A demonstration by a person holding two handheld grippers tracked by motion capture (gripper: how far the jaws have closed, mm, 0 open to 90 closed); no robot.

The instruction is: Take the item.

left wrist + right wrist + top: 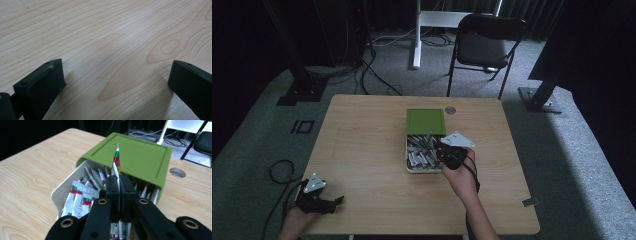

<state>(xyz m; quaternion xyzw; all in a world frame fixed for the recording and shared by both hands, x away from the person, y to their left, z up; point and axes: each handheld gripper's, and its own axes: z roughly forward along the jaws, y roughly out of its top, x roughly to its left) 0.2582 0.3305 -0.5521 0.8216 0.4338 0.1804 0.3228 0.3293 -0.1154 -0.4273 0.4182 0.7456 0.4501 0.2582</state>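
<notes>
The right gripper's fingers point(111, 192) pinch one sachet point(116, 160) edge-on above the white box point(58, 193), seemingly to draw it out, while the left gripper point(117, 82) rests wide apart on the desk point(105, 32).

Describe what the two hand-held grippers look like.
Both are black. The left hand-held gripper and the right hand-held gripper each carry a grey three-cornered plate on top and trail a black cable. The right gripper view shows brass-coloured rivets on its linkage; the left gripper view shows blocky black jaws, one scuffed white.
</notes>
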